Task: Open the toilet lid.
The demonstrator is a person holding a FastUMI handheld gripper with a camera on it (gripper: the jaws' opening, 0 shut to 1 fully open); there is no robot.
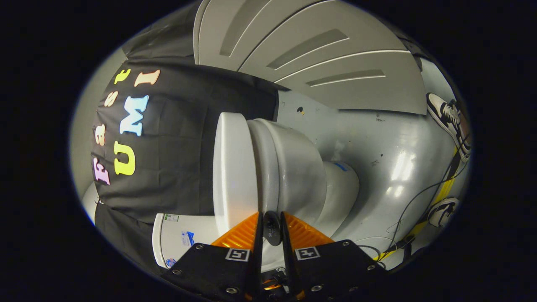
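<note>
Fingers [251,230] nearly together, a narrow gap left between them; gripper [272,228] looks clenched, though whether both fingers press on anything cannot be told. Small dark rounded piece [272,228] sits in the gap at the fingertips, its nature unclear. View rolled sideways. Just ahead of the fingers: white toilet lid [233,167], closed against the seat [266,163], its edge meeting the fingertips. Bowl [300,172] beside the seat, pedestal [342,188] running on to the grey floor [390,138]. White tank [180,239] beside the near finger, at the lid's hinge end, against the black cloth wall [184,138]. Beyond the toilet, pale panelled door [319,50]. Two sneakers [449,117] of a person on the floor's far edge, with a yellow strip [440,197] and thin cables [415,201] near them.
</note>
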